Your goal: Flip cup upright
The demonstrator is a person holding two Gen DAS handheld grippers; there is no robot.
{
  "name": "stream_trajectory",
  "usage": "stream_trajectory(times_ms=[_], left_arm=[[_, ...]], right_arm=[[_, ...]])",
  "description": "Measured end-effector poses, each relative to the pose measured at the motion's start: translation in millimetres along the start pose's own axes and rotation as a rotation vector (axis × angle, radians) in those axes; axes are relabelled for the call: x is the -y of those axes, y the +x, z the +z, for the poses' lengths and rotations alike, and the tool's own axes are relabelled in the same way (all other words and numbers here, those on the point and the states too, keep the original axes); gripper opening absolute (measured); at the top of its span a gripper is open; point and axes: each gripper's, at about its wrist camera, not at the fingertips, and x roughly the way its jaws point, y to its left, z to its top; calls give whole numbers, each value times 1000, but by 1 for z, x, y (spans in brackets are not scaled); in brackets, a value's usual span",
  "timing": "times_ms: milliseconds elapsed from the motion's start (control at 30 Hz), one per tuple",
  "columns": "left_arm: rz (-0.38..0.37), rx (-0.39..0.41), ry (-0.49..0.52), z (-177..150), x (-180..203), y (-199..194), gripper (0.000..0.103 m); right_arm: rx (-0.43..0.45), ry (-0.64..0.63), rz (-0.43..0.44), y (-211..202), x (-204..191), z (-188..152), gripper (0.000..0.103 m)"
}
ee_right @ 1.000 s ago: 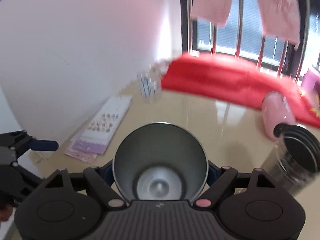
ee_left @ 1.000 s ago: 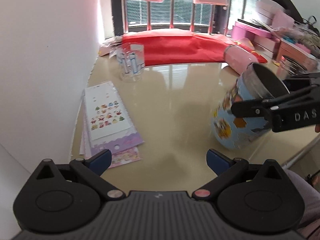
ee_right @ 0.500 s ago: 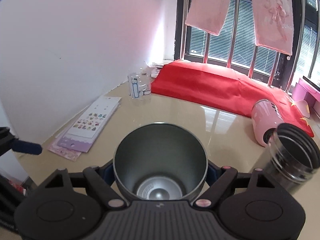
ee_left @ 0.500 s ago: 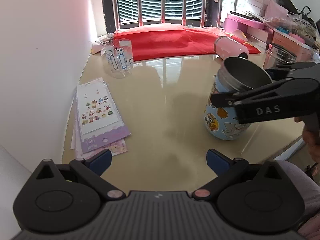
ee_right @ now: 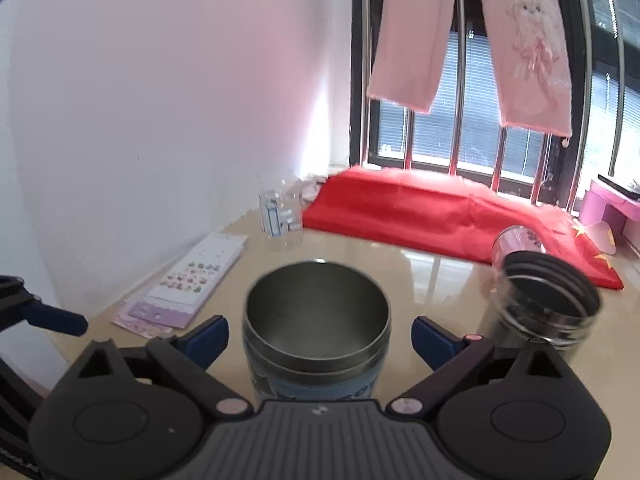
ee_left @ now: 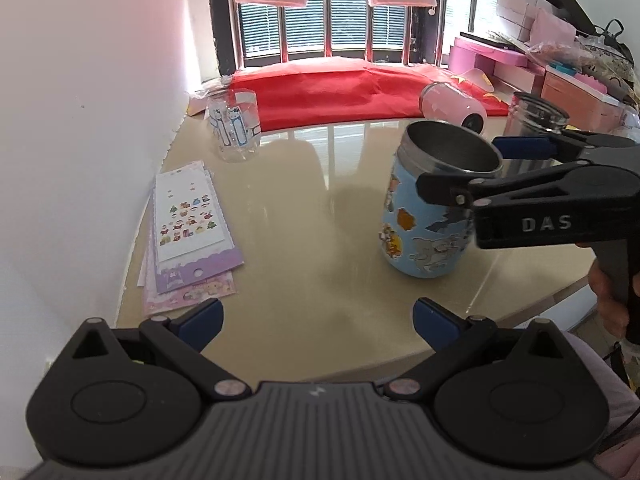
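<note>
A blue cartoon-printed metal cup [ee_left: 424, 216] stands upright on the beige table [ee_left: 304, 208], mouth up. It also shows in the right wrist view [ee_right: 316, 336]. My right gripper [ee_right: 320, 338] is open, its blue-tipped fingers [ee_right: 204, 338] on either side of the cup and apart from it. In the left wrist view the right gripper [ee_left: 460, 168] reaches in from the right around the cup's rim. My left gripper [ee_left: 316, 320] is open and empty, low over the table's near edge.
A clear glass [ee_left: 234, 124] stands at the back left. Sticker sheets [ee_left: 188, 232] lie by the white wall. A red cloth [ee_left: 344, 92] covers the back. A pink cup [ee_left: 452, 108] lies on its side, and a dark steel cup [ee_right: 544, 304] stands right of the blue cup.
The right gripper has opened and let go of the blue cup, which now stands on the table. The left gripper has stayed open and nearly still.
</note>
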Motion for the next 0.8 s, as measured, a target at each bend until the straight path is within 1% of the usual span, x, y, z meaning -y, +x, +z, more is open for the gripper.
stream_trajectory(times_ms=[100,133,267,400,600,700,800], left_arm=[[14,24,-15,-3,10,-15,103],[19,38,-22,-4,14,-20,103],[27,109,-53,-11,35,-47,103],[35,200,-77,-22,66,-79,103],[69,352,-113,-40,115,-131,103],[73,418,-112,-48,135,-154,103],[61,452,-92,-55,151,-165,103]], right_arm=[[51,5,9,-25,5,-3,99],[74,4,9,-36,7,-4,101],[155,-1,9,-82,17,-16,103],[218,-4,6,-134,30,-32,103],[296,14,-17,-205,47,-59,103],[331,16,-31,-240,50,-72,103],[361,25,-66,-269,50,-86,103]])
